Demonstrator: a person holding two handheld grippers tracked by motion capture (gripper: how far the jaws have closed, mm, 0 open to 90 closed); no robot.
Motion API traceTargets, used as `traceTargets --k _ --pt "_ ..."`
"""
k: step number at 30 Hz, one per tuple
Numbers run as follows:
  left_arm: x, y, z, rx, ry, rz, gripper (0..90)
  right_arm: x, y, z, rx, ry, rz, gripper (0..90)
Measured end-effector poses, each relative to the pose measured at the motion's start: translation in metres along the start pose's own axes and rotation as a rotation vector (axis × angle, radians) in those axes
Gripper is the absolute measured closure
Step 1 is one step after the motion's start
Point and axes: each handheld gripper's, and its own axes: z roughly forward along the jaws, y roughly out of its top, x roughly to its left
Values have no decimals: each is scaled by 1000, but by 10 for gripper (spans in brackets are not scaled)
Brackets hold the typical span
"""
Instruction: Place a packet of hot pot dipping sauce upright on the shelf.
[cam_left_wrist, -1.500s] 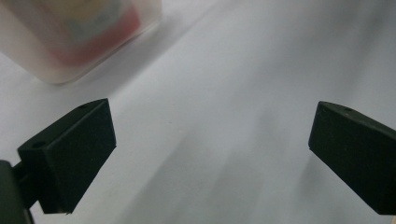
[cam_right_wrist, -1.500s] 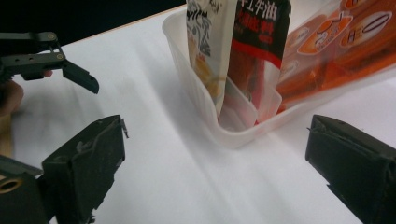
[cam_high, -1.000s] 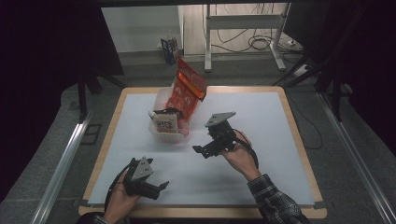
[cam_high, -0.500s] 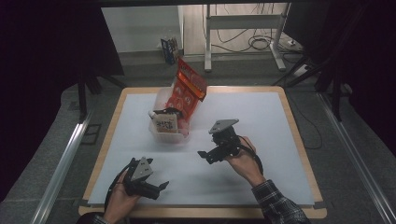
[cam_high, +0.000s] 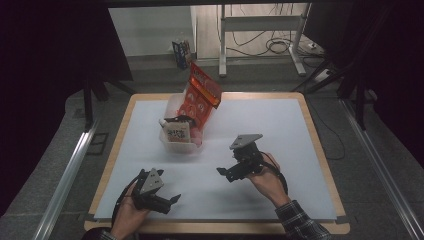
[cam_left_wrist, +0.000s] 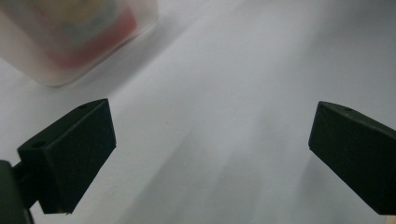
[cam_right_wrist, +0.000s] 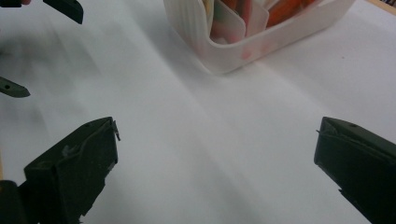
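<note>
A translucent white bin (cam_high: 172, 146) stands left of the middle of the white table top. A tall red snack bag (cam_high: 201, 95) leans out of it, and a pale labelled pouch (cam_high: 178, 132) sits at its front. My left gripper (cam_high: 171, 202) is near the front edge, open, with bare table between its jaws; in the left gripper view (cam_left_wrist: 210, 154) the bin (cam_left_wrist: 70, 37) lies blurred at upper left. My right gripper (cam_high: 225, 175) is open below and to the right of the bin, apart from it. Its own view (cam_right_wrist: 215, 163) faces the bin (cam_right_wrist: 252, 37).
The white mat (cam_high: 280, 125) lies on a wooden board (cam_high: 320, 135), with open room on its right half. The left gripper's jaws (cam_right_wrist: 65, 8) appear at the upper left of the right gripper view. Metal rails (cam_high: 65, 175) run along both sides of the table.
My right gripper has drawn back from the bin, toward the person and slightly to the right. The left gripper has barely moved.
</note>
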Motion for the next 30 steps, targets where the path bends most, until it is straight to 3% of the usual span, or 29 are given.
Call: traceTargets --k 15,30 --pt "0 0 0 0 0 -2 6 -4 -19 -24 -20 -55 27 0" --pt "0 0 2 9 -4 -3 6 -10 -52 -49 -34 -116 80 0"
